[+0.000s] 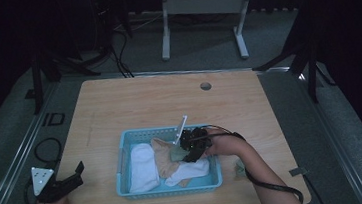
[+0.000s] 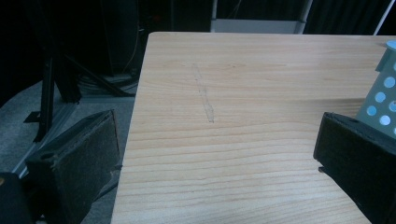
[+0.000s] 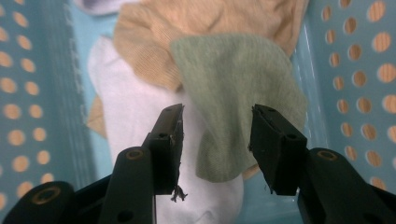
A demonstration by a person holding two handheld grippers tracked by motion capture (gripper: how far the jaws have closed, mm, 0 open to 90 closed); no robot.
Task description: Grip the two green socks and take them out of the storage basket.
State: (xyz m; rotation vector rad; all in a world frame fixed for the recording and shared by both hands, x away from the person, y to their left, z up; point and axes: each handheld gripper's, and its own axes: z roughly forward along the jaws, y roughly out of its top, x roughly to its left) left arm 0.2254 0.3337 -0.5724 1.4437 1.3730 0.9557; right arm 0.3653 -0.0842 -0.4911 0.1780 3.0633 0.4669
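A: Nearest, the left gripper (image 1: 68, 182) idles at the tabletop (image 2: 261, 93) edge, jaws spread on nothing. In the blue basket (image 1: 123, 152), the right gripper (image 3: 217, 140) hangs over the green sock (image 3: 238, 98), jaws part open astride it, not pinching.

B: Risk?

A: It may snag the tan sock (image 3: 154, 42) or white sock (image 3: 135, 121) underneath. How far the green one runs beneath the jaws is hidden.

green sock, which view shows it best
The right gripper view: the green sock lies close up on the other socks, between the open tongs. The high view shows a small patch beside the right gripper. The left gripper view faces bare table.
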